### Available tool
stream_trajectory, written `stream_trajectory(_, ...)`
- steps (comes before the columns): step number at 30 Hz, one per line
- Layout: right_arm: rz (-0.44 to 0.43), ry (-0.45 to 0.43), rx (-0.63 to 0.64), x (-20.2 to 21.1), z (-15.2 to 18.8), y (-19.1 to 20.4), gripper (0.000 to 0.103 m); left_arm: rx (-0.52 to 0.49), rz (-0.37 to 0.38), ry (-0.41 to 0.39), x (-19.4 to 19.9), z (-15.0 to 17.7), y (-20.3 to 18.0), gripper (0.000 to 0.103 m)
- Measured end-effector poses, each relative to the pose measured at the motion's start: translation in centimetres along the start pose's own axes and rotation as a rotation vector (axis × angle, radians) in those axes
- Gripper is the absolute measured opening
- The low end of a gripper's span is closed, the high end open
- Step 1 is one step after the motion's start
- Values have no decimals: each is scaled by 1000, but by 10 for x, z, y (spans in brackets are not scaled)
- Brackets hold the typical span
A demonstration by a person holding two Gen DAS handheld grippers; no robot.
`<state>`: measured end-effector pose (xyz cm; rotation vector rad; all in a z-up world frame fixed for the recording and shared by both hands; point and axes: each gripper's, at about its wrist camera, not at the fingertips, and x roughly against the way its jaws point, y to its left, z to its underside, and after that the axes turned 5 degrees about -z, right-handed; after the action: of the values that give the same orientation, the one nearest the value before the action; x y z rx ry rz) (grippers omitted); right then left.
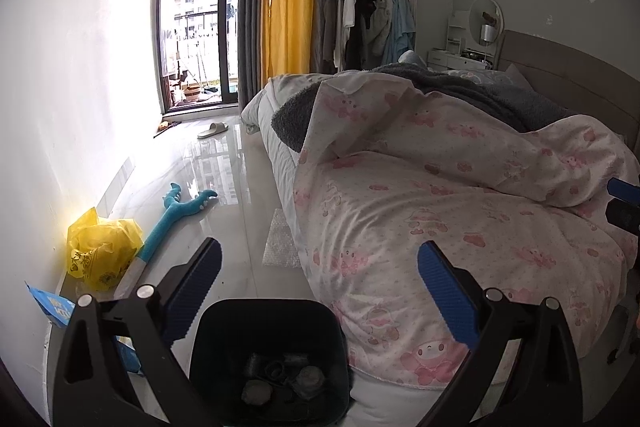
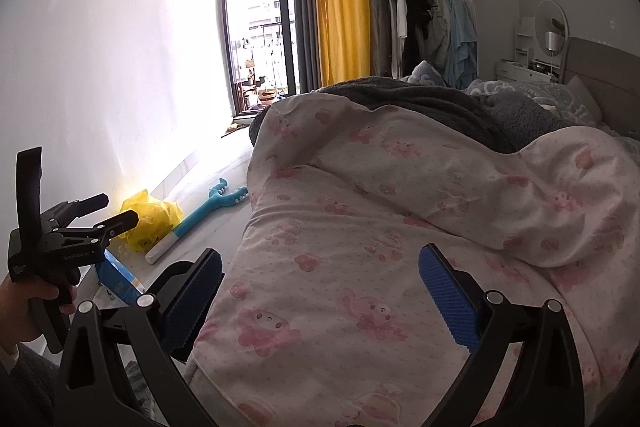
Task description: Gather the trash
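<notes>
A dark trash bin [image 1: 272,339] stands on the floor just under my left gripper [image 1: 320,267], with several crumpled bits inside. The left gripper is open and holds nothing. On the floor by the wall lie a yellow plastic bag [image 1: 102,251], a blue packet [image 1: 52,307] and a sheet of bubble wrap [image 1: 282,243] beside the bed. My right gripper [image 2: 320,291] hangs open over the pink quilt [image 2: 360,227], empty. In the right wrist view a hand [image 2: 36,299] holds the left gripper [image 2: 116,209] near the yellow bag [image 2: 152,219] and blue packet [image 2: 116,279].
A blue plush toy [image 1: 176,211] lies on the glossy floor next to the bag. The bed [image 1: 440,187] fills the right half, with a grey blanket on top. A slipper [image 1: 212,129] sits near the balcony door. Clothes hang on a rack [image 1: 368,11].
</notes>
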<state>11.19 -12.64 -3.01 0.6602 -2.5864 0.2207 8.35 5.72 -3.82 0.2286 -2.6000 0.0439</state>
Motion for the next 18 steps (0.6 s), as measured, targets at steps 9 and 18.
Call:
stream_trajectory(9, -1, 4, -1, -1, 1, 0, 100, 3, 1, 1, -1, 0, 0, 100)
stream_trajectory(18, 1, 8, 2, -2, 2, 1, 100, 2, 1, 0, -1, 0, 0, 100)
